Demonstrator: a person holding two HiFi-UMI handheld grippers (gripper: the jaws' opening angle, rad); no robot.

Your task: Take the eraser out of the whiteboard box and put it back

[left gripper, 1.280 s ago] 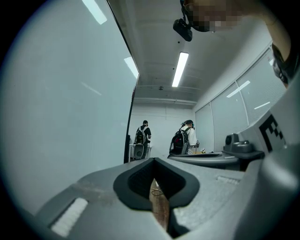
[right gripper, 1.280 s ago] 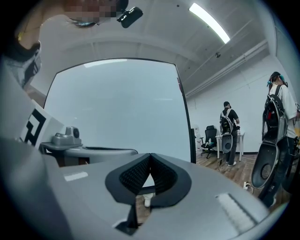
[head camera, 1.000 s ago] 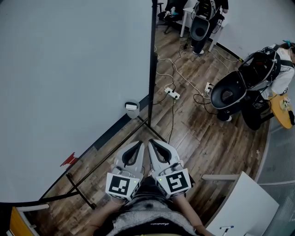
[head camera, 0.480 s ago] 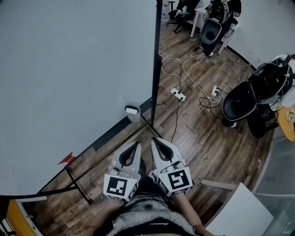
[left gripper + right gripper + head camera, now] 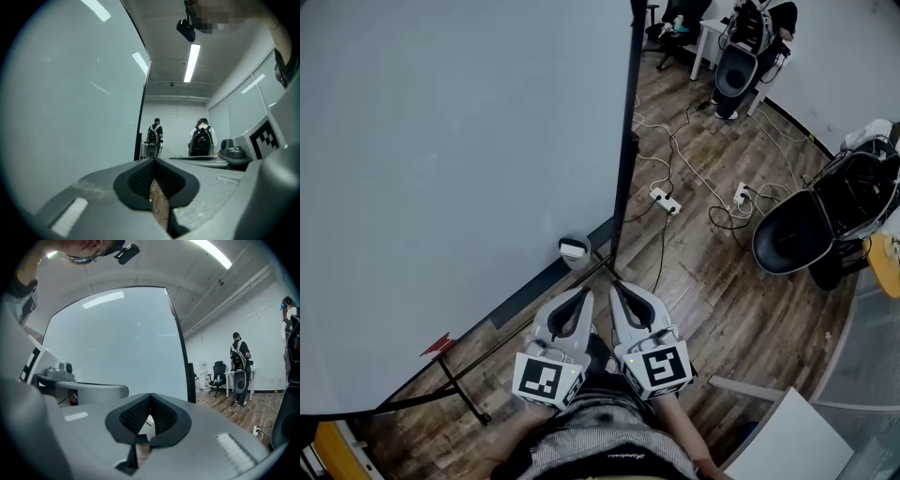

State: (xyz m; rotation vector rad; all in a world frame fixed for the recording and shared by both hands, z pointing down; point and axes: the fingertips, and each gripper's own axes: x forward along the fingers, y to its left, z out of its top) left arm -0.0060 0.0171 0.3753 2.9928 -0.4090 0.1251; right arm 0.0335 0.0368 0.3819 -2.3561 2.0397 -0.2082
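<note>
The whiteboard point(image 5: 441, 187) fills the left of the head view. A small grey whiteboard box point(image 5: 573, 249) hangs at its lower edge near the black frame post, with the white eraser lying in its top. My left gripper point(image 5: 581, 292) and right gripper point(image 5: 617, 287) are side by side close to my body, pointing toward the box and a short way below it. Both are shut with nothing held. The left gripper point(image 5: 153, 160) shows jaws closed to a point, as does the right gripper point(image 5: 150, 395). Neither touches the box.
The whiteboard's black stand legs point(image 5: 459, 398) cross the wooden floor at the left. Power strips and cables point(image 5: 666, 200) trail across the floor behind the post. A black office chair point(image 5: 806, 225) stands at the right and a white table corner point(image 5: 787, 441) at the bottom right. People stand far back point(image 5: 201, 140).
The head view has shifted, so the chair sits further right and the box lies nearer the gripper tips. Both grippers stay shut and together.
</note>
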